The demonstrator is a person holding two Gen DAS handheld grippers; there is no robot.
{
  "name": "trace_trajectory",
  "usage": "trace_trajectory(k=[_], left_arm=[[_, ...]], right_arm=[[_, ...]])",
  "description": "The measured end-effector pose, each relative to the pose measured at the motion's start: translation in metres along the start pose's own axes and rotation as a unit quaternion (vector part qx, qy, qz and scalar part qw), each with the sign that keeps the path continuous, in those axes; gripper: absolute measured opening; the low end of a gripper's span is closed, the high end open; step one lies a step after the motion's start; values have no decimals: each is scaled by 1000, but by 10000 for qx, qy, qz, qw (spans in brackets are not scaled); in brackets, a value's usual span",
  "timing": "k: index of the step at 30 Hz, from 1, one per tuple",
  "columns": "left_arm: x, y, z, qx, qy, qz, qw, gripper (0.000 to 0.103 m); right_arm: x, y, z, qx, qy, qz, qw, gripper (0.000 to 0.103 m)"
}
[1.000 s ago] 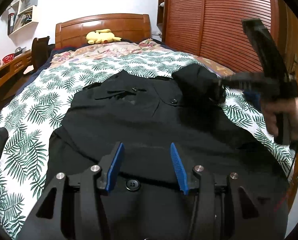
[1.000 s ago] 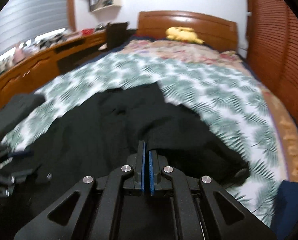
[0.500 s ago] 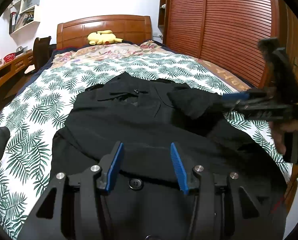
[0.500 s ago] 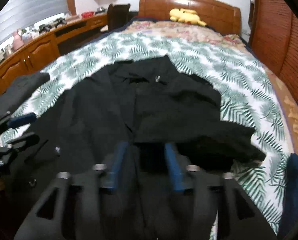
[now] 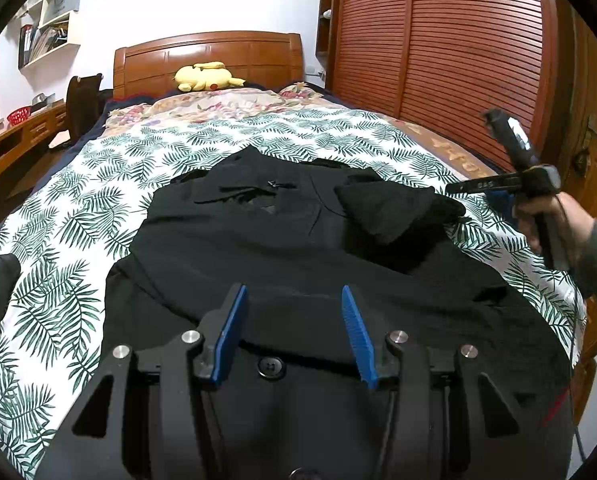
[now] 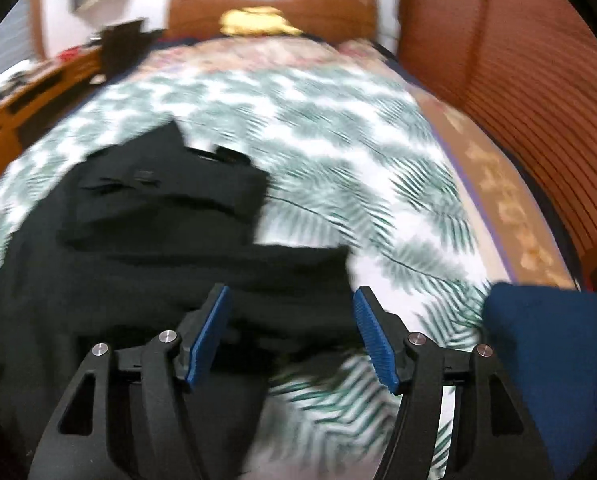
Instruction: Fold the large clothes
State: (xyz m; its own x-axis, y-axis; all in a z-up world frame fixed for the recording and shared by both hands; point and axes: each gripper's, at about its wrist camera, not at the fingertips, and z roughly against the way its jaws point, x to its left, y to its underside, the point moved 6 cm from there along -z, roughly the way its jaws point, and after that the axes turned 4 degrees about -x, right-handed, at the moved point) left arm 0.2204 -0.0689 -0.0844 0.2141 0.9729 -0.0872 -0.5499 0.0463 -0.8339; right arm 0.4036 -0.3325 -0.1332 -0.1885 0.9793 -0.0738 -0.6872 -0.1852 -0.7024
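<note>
A large black coat (image 5: pixel 266 256) lies spread on the bed, collar toward the headboard, with its right sleeve (image 5: pixel 390 208) folded in across the chest. My left gripper (image 5: pixel 294 312) hovers open over the coat's near hem, a black button (image 5: pixel 270 367) showing between its blue pads. A hand holds my right gripper (image 5: pixel 458 189) at the bed's right side, just off the sleeve's end. In the blurred right wrist view that gripper (image 6: pixel 292 320) has its jaws opening, with nothing pinched; the folded sleeve (image 6: pixel 298 272) lies under and ahead of them.
The bed carries a white palm-leaf sheet (image 5: pixel 78 208) and a yellow plush toy (image 5: pixel 206 76) by the wooden headboard (image 5: pixel 206 52). A slatted wardrobe (image 5: pixel 458 60) runs along the right, a desk (image 5: pixel 14 136) along the left. A navy cloth (image 6: pixel 546 360) sits at the bed's right edge.
My right gripper carried the sleeve inward, opened and let it drop onto the coat, then drew back toward the bed's right side. The left gripper stayed still.
</note>
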Motion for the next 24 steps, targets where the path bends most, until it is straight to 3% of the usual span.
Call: trace_trajectory(k=[4,8,14,16,17,18,20,24], left_arm=[[1,0,1,-9,8,-10,10000,48],[2,0,2,-15,1,15,10000,48],[1,-1,3,-12,3,-4,10000,48],[0,-1,4,-15,6,-18,10000,48],[0,-1,4,-22,6,-27,10000,48],[0,-1,5,-22,-1,-33,10000,48],[1,-1,7,-33,3,-30,10000,48],[7,-3,15,-115,-15,4,9999,48]], right_arm=[[-30,16,-36,456,-64,-678,9966,65],[-31,41,-59,849,-35,-682,9940,66],[-24,54,-58,836,-110,-554,9949,66],[-21,57,-58,862,-152,-462,9951,61],[-19,58,-58,879,-189,-437,9950,52],[-16,58,-58,874,-296,-415,9949,32],[-7,59,-55,863,-564,-363,9940,14],[16,49,-33,623,-654,-52,9959,10]])
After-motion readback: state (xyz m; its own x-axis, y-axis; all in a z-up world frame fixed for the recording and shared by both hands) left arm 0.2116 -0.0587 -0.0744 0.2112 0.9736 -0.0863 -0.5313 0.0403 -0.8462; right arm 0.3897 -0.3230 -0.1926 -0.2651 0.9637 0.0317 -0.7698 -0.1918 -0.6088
